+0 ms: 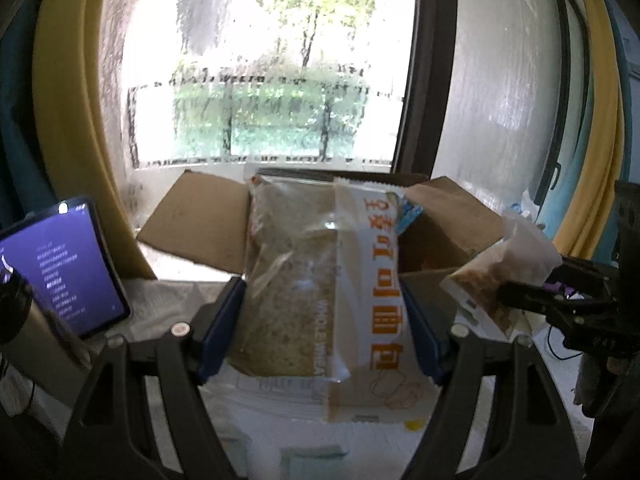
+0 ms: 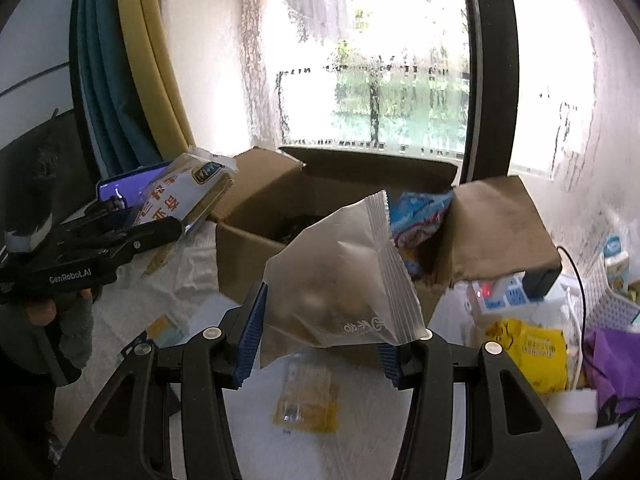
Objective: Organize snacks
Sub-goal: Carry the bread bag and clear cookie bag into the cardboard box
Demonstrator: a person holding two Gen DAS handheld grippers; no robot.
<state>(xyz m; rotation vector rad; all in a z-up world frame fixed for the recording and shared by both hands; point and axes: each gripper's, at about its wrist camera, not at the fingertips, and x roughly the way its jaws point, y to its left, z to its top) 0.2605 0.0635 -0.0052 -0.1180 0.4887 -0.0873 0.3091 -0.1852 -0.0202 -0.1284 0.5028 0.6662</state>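
In our left wrist view, the left gripper [image 1: 324, 320] has its two blue-padded jaws closed against the sides of a whole wheat bread pack [image 1: 320, 280], which fills the gap between them. The pack's long axis runs from 6 o'clock toward 12 o'clock, along the fingers, with its far end pointing at the open cardboard box [image 1: 436, 232] beyond it. Its orange lettering strip runs down the right side.

In our right wrist view, the right gripper [image 2: 320, 332] holds a frosted snack pouch [image 2: 340, 280] between its blue pads, the jaws pressed in on the pouch's lower part. The pouch tilts, its crimped seam running up toward 1 o'clock and its top corner reaching over the box's near wall.

The right wrist view shows us what the left one barely does: a blue and white snack bag [image 2: 420, 216] standing inside the box at 1 o'clock, a small orange packet [image 2: 306, 400] lying on the white table [image 2: 256, 420] at 6 o'clock, and a yellow packet [image 2: 532, 352] and a white basket [image 2: 612, 304] at 3 o'clock. It also catches the left gripper with its bread pack at 9 o'clock.

Only the left wrist view shows us the lit phone [image 1: 68, 268] propped upright at 9 o'clock, and the right gripper with its pouch at 3 o'clock.
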